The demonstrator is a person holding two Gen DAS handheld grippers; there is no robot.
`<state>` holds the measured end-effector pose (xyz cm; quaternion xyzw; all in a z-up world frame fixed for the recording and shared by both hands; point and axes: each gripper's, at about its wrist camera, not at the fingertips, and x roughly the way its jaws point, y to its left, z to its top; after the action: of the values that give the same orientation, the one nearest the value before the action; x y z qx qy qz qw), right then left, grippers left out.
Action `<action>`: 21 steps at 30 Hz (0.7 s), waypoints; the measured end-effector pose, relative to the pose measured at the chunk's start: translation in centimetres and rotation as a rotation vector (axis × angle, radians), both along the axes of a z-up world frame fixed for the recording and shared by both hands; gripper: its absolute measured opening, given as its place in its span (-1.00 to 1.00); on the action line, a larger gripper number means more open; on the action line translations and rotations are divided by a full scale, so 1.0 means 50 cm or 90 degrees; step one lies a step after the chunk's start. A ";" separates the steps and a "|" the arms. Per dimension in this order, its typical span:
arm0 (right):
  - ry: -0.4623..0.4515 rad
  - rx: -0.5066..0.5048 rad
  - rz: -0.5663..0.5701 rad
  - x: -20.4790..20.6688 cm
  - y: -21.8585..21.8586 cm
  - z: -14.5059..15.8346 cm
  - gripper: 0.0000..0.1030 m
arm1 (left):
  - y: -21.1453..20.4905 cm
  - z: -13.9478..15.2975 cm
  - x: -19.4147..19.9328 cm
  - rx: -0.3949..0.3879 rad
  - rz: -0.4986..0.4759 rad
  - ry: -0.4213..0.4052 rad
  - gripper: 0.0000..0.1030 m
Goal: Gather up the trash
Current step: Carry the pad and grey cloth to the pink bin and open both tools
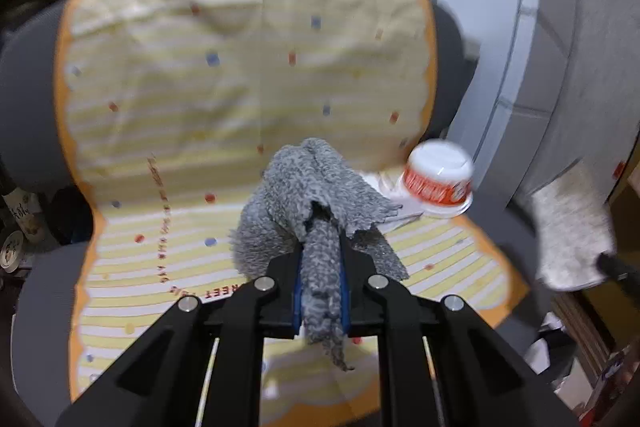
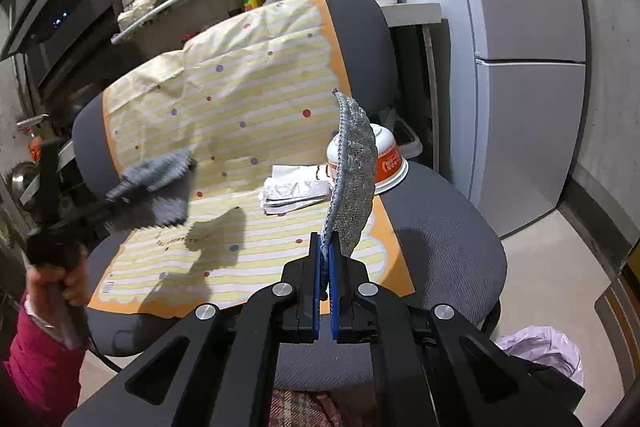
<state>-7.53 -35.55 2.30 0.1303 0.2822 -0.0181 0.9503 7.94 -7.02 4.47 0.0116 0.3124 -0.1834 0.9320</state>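
Both grippers are loaded: the left gripper [image 1: 322, 291] has its jaws clenched on a grey fluffy cloth [image 1: 316, 187] lifted off the chair [image 2: 440, 227], and the right gripper [image 2: 326, 291] pinches a flat silvery scrubbing pad [image 2: 354, 179] upright. I'd carry both steadily to the bag-lined bin [image 2: 540, 351] on the floor at the right, keeping the dangling cloth clear of the instant-noodle cup [image 2: 390, 159] and crumpled wrapper [image 2: 292, 193] on the seat.
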 end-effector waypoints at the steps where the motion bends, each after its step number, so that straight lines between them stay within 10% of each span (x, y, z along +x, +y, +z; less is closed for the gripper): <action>1: -0.003 0.000 0.000 -0.008 0.003 0.001 -0.92 | 0.001 0.017 -0.025 -0.005 -0.001 -0.015 -0.79; 21: 0.042 -0.022 -0.162 -0.262 -0.122 -0.043 -0.92 | -0.319 -0.058 -0.282 -0.026 -0.262 -0.018 -0.78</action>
<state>-20.62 -41.64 0.17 0.1477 0.2944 -0.1475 0.9326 -6.17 -22.96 1.57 0.0586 0.2863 -0.3759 0.8794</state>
